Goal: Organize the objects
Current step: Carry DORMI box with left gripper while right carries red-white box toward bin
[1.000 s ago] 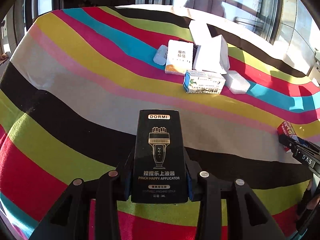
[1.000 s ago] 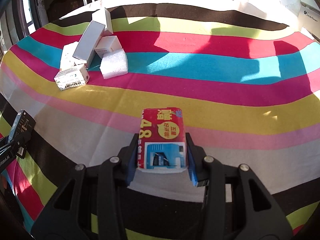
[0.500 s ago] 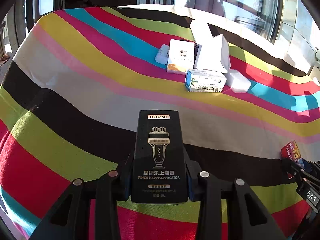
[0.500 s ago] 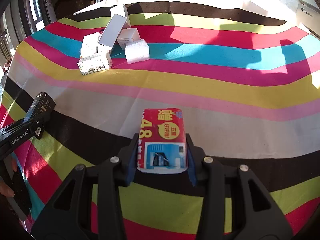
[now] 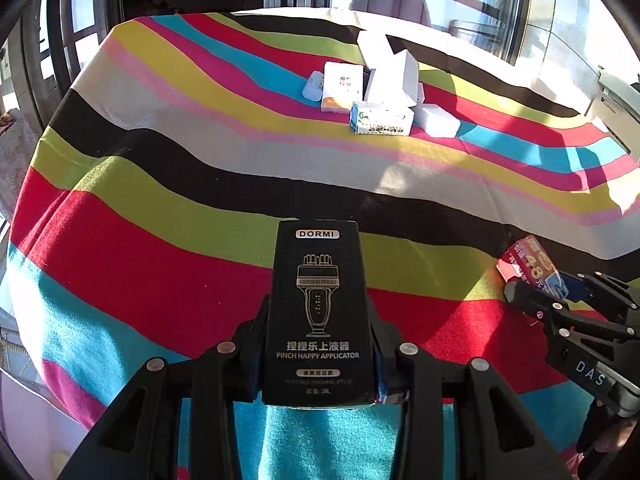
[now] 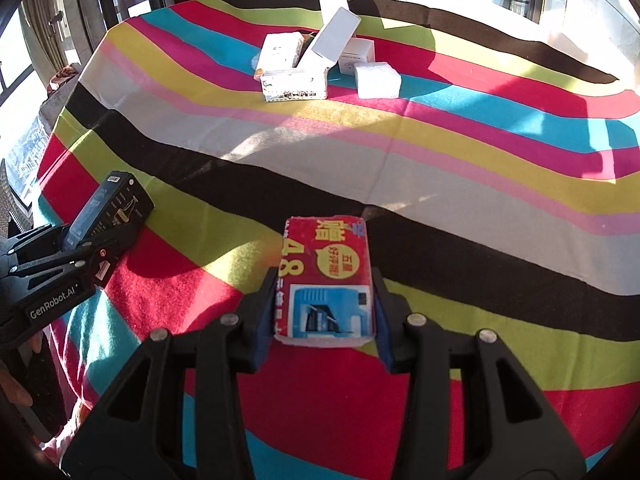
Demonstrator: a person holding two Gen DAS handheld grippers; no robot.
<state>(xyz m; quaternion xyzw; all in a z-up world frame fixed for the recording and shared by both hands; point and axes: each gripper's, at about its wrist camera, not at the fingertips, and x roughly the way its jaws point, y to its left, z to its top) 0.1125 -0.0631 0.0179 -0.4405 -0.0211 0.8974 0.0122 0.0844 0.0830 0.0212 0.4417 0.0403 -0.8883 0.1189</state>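
My left gripper (image 5: pixel 318 360) is shut on a black DORMI box (image 5: pixel 318 308), held above the near side of the striped tablecloth (image 5: pixel 160 216). My right gripper (image 6: pixel 325 312) is shut on a red and blue packet (image 6: pixel 326 280), also above the near side. Each gripper shows in the other's view: the right one with the red packet (image 5: pixel 528 266) at the right, the left one with the black box (image 6: pixel 106 210) at the left. A cluster of white boxes (image 5: pixel 380 92) lies far across the table, also seen in the right wrist view (image 6: pixel 320 56).
The cluster holds a printed carton (image 5: pixel 380 118), a white foam block (image 5: pixel 436 120), a leaning white box (image 6: pixel 334 38) and a small white pouch (image 5: pixel 313 85). Windows and dark frames ring the table. The cloth drops off at the left edge (image 5: pixel 24 168).
Both grippers have pulled back toward the near edge with their boxes still held. The cluster of white boxes now looks farther away in both views.
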